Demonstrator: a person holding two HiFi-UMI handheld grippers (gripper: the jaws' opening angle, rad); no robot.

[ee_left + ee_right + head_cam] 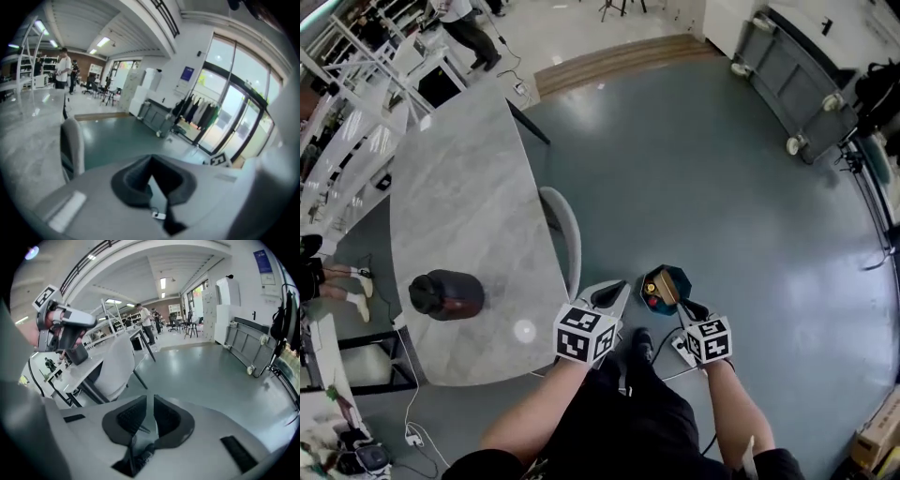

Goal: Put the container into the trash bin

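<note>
You hold both grippers low in front of you, above the grey-green floor. Your left gripper [607,294] points out just past the near corner of the marble table [459,178], close to the grey chair [564,234] that stands against the table's edge. Your right gripper [691,307] hangs right beside the dark bin [675,274] on the floor, its tip overlapping the bin's rim. Inside the bin lie a tan object [663,289] and something red [652,301]. A dark jar [445,294] sits on the table's near end, well apart from both grippers. Far off, a wheeled cart [787,75] stands by the wall, and a person [469,28] walks beyond the table.
</note>
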